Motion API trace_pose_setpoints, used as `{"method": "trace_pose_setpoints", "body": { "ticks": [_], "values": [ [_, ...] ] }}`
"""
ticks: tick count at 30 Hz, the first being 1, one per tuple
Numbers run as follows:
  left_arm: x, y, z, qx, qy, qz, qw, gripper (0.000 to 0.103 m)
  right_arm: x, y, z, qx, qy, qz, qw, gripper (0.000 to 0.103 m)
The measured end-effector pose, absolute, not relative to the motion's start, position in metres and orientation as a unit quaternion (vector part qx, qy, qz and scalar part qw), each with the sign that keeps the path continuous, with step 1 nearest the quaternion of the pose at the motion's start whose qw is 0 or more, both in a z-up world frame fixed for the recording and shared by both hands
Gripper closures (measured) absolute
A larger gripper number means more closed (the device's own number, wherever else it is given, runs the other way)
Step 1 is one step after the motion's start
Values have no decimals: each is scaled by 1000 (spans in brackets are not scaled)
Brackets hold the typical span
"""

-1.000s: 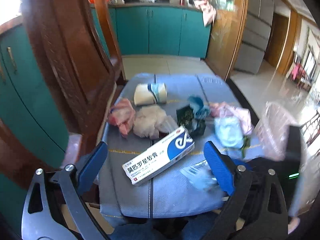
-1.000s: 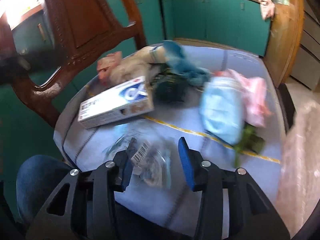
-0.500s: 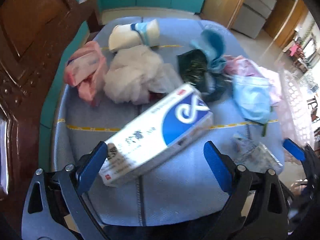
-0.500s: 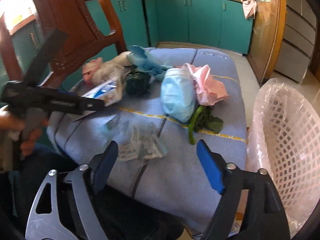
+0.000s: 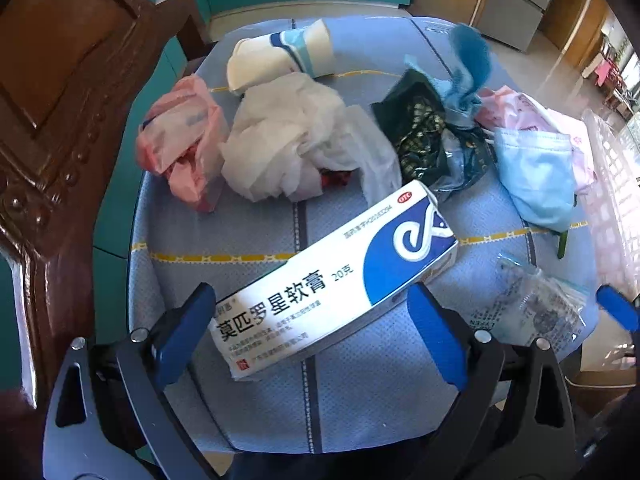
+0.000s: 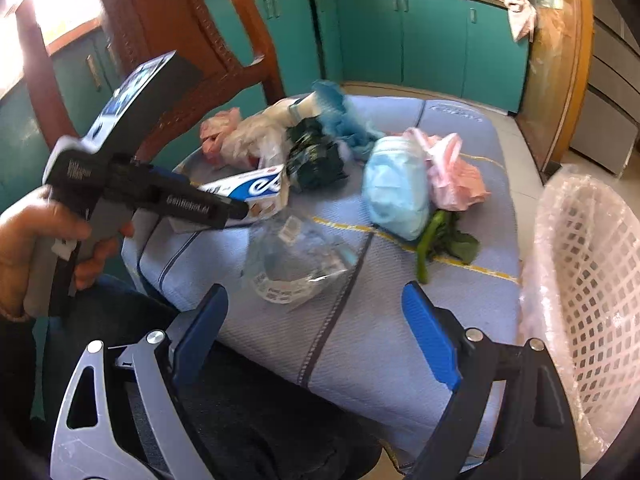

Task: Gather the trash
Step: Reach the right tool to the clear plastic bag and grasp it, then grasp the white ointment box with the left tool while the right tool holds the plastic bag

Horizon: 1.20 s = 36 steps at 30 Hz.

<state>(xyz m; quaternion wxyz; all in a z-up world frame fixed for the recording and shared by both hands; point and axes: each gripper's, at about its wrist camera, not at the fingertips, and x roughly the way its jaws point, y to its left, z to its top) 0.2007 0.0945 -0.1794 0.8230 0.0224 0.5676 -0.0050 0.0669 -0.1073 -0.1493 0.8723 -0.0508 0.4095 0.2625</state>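
Trash lies on a blue padded seat (image 5: 360, 400). A white and blue ointment box (image 5: 332, 284) lies between the open fingers of my left gripper (image 5: 308, 332), near end inside the gap, not clamped. Behind it lie a white tissue wad (image 5: 288, 140), a pink bag (image 5: 180, 148), a paper cup (image 5: 280, 54), a dark wrapper (image 5: 420, 132) and a blue face mask (image 5: 536, 176). A clear plastic wrapper (image 6: 296, 256) lies just ahead of my open, empty right gripper (image 6: 316, 332). A white mesh bin (image 6: 588, 296) stands at the right.
A dark wooden chair back (image 5: 68, 120) rises at the left of the seat. A green vegetable stalk (image 6: 432, 240) and a pink plastic bag (image 6: 452, 176) lie by the mask. Teal cabinets (image 6: 400, 40) line the far wall.
My left gripper has moved forward and down so the ointment box now sits between its fingers. My right gripper has opened and pulled back from the clear wrapper, which stays on the seat.
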Motion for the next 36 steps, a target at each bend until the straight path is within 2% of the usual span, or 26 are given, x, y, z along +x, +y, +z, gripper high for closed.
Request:
{"method": "trace_pose_setpoints", "body": {
  "ticks": [12,13,14,15,18,24,30,32,36],
  "values": [
    [195,108,-166,-1,552,-11,834,7,94,-63,-171,-98,410,260,869,17],
    [197,109,-166,0,551,-13,834,7,94,-62,-172,-98,407,263,869,20],
    [196,109,-165,1,551,-15,834,7,95,-61,-173,-98,406,266,869,33],
    [197,108,-166,4,552,-18,834,7,96,-58,-175,-98,410,268,866,41],
    [199,105,-170,19,557,-25,830,7,95,-61,-174,-92,411,269,866,53],
    [202,90,-181,63,570,-65,816,6,87,-89,-166,-65,412,247,875,54],
    [202,74,-193,154,576,-67,800,6,79,-119,-153,-46,403,226,886,54],
    [201,73,-191,154,573,-72,801,8,78,-124,-152,-45,402,222,887,54],
    [197,77,-187,117,576,-87,804,32,78,-128,-153,-49,402,207,891,54]
  ]
}}
